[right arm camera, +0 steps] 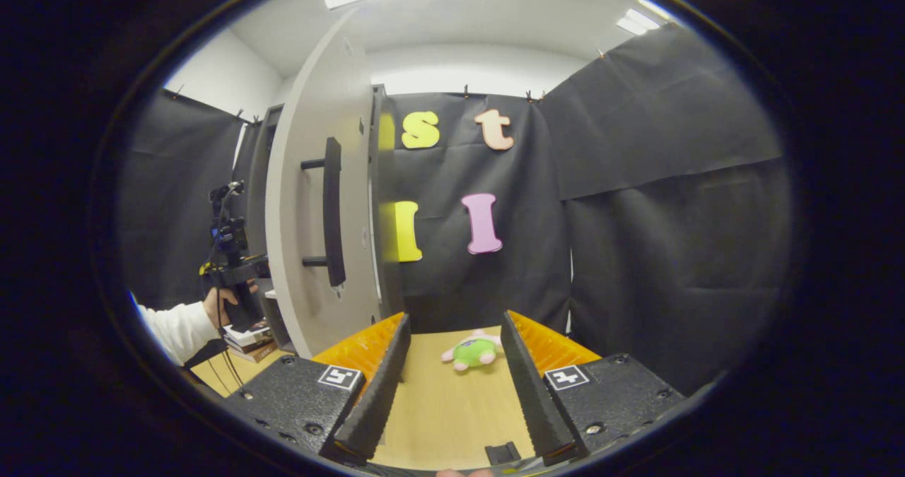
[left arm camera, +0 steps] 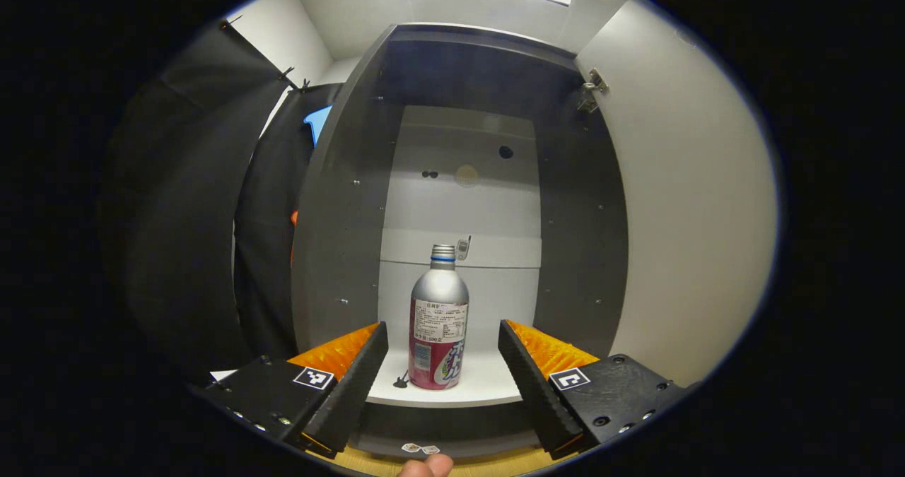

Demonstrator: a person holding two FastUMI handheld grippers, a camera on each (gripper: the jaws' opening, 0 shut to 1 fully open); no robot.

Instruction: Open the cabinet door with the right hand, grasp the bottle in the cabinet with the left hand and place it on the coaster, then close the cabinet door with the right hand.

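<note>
A silver bottle (left arm camera: 439, 321) with a red lower label stands upright on the white shelf (left arm camera: 488, 385) of the open cabinet (left arm camera: 339, 215). My left gripper (left arm camera: 443, 385) is open in front of the shelf, its fingers either side of the bottle without touching it. The cabinet door (left arm camera: 693, 201) is swung wide to the right. In the right gripper view the door (right arm camera: 311, 208) with its dark bar handle (right arm camera: 332, 212) stands open at the left. My right gripper (right arm camera: 452, 378) is open above the wooden table, holding nothing.
A green and pink plush toy (right arm camera: 475, 352) lies on the wooden table (right arm camera: 445, 406) near the black cloth wall. A hand in a white sleeve (right arm camera: 180, 328) holds the other gripper left of the door. Stacked books (right arm camera: 249, 341) lie beneath it.
</note>
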